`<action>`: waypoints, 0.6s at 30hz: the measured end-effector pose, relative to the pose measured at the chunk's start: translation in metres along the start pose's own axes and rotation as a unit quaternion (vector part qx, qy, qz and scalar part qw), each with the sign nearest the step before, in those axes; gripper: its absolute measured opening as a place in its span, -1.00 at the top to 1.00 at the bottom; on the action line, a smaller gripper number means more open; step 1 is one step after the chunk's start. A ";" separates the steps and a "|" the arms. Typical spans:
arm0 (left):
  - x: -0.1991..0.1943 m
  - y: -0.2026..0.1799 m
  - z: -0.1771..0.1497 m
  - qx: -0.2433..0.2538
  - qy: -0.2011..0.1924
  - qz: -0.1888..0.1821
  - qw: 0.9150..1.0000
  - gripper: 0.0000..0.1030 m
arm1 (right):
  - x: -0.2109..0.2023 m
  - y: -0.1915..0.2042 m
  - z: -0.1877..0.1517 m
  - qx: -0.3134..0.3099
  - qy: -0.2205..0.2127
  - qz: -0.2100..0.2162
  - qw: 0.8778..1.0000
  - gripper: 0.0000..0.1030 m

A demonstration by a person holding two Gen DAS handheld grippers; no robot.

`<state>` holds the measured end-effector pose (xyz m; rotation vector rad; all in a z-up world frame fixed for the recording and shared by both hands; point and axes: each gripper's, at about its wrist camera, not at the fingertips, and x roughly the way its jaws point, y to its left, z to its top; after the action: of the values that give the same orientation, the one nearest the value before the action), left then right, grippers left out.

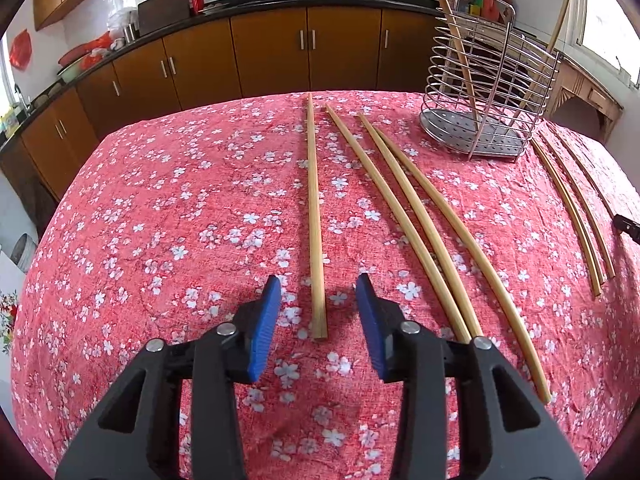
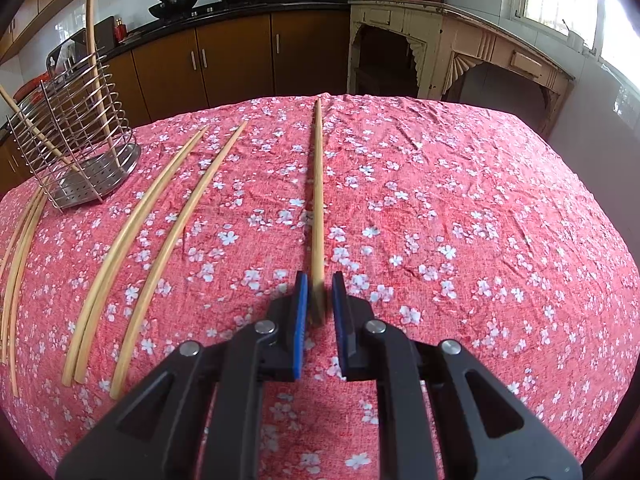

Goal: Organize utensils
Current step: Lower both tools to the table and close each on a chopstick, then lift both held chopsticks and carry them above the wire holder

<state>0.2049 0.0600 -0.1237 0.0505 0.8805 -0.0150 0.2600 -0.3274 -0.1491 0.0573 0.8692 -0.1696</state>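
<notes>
I've got a table with a red floral cloth [image 1: 160,220] under both cams. Lying flat on it: one straight chopstick [image 1: 314,216] by itself, three more chopsticks [image 1: 404,208] fanned just beside it, and a wire utensil rack [image 1: 480,120] standing at the far side. Right wrist view shows a lone chopstick [image 2: 318,200] and another pair [image 2: 160,240].

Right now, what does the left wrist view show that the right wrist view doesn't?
Only the left view: the open left gripper straddling the near end of a chopstick lying on the cloth. Only the right view: the right gripper, jaws nearly closed around another chopstick, and a cream cabinet. Both show the wire rack holding two chopsticks, plus the red floral cloth.
</notes>
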 end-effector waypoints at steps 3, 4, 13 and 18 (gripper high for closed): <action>-0.002 -0.002 -0.002 0.008 0.000 0.000 1.000 0.45 | -0.002 0.001 -0.002 -0.004 0.000 -0.002 1.000 0.73; -0.004 -0.003 -0.003 0.012 -0.001 -0.001 1.000 0.51 | -0.002 0.001 -0.002 -0.003 0.000 0.000 1.000 0.76; -0.012 -0.004 -0.010 0.010 -0.005 -0.005 1.000 0.86 | -0.018 -0.001 -0.014 0.005 -0.013 0.016 1.000 0.85; -0.039 0.009 -0.007 -0.006 -0.046 -0.011 0.999 0.86 | -0.052 -0.006 -0.014 -0.001 -0.060 0.014 0.998 0.85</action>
<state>0.1744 0.0692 -0.0977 0.0283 0.7900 -0.0328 0.2157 -0.3255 -0.1185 0.0565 0.7481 -0.1446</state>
